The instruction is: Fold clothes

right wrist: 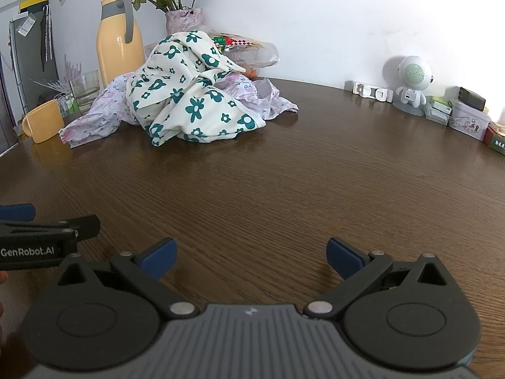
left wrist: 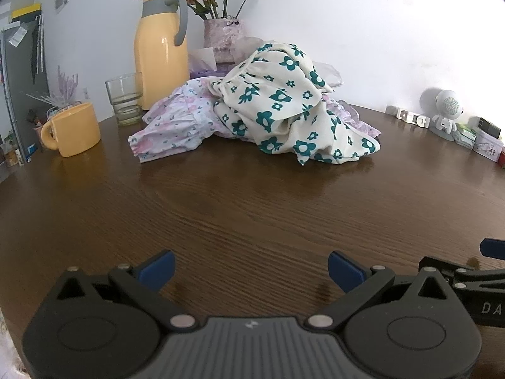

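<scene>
A crumpled cream garment with teal flowers [left wrist: 284,107] lies heaped on a pale pink floral garment [left wrist: 176,123] at the far side of the brown wooden table [left wrist: 252,208]. Both also show in the right wrist view: the cream garment [right wrist: 189,94] on the pink garment [right wrist: 101,113]. My left gripper [left wrist: 251,270] is open and empty, low over the near table, well short of the clothes. My right gripper [right wrist: 251,257] is open and empty, beside the left one. The right gripper's edge shows in the left wrist view [left wrist: 467,274].
A yellow jug [left wrist: 161,53], a glass [left wrist: 124,99] and a yellow mug [left wrist: 74,129] stand left of the clothes. A flower vase [left wrist: 221,38] stands behind them. A white robot figure [right wrist: 410,85] and small boxes [right wrist: 467,120] line the back right edge.
</scene>
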The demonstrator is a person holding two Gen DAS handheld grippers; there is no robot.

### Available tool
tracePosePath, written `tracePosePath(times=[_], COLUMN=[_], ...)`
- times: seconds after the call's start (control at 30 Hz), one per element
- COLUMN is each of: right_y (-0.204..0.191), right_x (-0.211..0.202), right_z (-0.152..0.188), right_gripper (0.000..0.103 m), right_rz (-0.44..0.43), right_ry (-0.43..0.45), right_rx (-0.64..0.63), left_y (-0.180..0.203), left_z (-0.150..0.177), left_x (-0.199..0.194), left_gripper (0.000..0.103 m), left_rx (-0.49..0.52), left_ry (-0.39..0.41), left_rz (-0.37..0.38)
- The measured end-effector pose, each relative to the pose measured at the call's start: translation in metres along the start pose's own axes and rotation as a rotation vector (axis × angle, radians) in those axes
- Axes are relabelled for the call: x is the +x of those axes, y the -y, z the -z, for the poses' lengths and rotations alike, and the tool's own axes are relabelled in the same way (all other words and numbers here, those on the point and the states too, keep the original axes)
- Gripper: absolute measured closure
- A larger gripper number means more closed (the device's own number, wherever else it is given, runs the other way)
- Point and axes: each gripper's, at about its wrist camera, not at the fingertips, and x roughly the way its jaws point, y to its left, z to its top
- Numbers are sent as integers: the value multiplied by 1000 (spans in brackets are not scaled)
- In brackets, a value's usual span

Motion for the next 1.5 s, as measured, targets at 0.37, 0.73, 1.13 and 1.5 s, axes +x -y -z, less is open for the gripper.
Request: tracePosePath(times=[0.37, 0.73, 1.13, 1.5], right_y=[-1, -1, -10, -7], right_x=[0, 1, 22, 86], right_z=[0, 1, -33, -113], right_gripper=[0, 0, 0, 0], right_rz=[-2, -6, -40, -42], right_ry=[0, -3, 33, 79], right_rx=[-1, -4, -72, -133], left_y=[0, 0, -13, -18], left_z=[0, -1, -51, -156], left_x=[0, 0, 25, 80], left_gripper=[0, 0, 0, 0], left_rx=[-4, -1, 21, 139], left_ry=[-3, 1, 64, 165], left_rz=[3, 12, 11, 27])
